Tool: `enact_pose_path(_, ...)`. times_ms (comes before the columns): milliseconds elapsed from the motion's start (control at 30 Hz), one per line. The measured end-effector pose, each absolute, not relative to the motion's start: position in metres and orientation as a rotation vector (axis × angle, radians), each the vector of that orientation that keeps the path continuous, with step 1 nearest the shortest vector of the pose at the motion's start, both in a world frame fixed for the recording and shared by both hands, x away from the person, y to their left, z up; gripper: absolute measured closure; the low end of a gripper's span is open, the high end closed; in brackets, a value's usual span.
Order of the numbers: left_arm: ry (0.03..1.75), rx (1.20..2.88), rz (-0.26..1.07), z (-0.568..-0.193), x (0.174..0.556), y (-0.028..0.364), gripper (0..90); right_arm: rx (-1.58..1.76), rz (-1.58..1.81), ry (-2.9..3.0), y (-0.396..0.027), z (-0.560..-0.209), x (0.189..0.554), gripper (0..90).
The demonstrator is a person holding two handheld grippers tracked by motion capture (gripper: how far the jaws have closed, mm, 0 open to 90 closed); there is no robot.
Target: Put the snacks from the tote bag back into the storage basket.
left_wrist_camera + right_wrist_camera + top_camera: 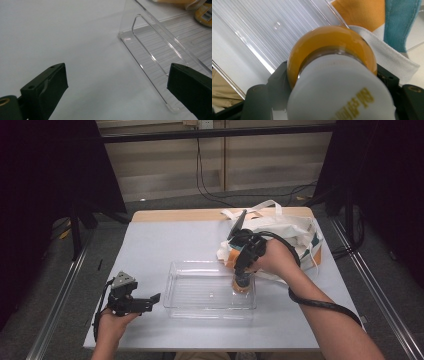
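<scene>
Currently, right gripper [242,279]: we clamp the orange bottle [332,50] over the clear tray [172,292], lower centre.
Left gripper [142,304]: wide open, empty, waiting lower left.

We hold two black grippers, the left gripper [156,298] topped by a grey three-cornered plate [123,281], the right gripper [242,281] trailing a black cable [325,305], screw holes in their flat jaws, forearms bare.

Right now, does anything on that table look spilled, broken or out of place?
Nothing stands out. The clear tray sits flat and dry, the right tongs hold an orange bottle over it, and the cloth bag lies slumped behind.
</scene>
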State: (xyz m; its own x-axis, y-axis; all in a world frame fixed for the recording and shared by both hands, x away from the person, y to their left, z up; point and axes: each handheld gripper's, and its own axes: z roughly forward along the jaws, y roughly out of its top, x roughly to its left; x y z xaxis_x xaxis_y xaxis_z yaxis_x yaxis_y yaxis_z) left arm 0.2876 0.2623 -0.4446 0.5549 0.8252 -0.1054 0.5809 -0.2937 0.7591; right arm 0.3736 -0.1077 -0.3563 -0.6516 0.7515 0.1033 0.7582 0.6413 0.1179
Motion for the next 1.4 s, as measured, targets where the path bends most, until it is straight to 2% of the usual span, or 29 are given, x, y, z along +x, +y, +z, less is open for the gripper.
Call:
enact_pose_path(600,1.137,1.994,0.395,-0.445,0.287,0.263,2.8,-1.264,-0.294,-2.799,-0.11,-0.359,0.371,28.9)
enact_pose_path(967,1.132,2.0,0.394,-0.445,0.286,0.264,2.8,-1.272,-0.336,-2.822,-0.116,-0.352,0.37,20.8)
enact_pose_path(1400,1.135,2.0,0.388,-0.445,0.286,0.263,2.8,-1.271,-0.389,-2.818,-0.129,-0.347,0.364,16.5)
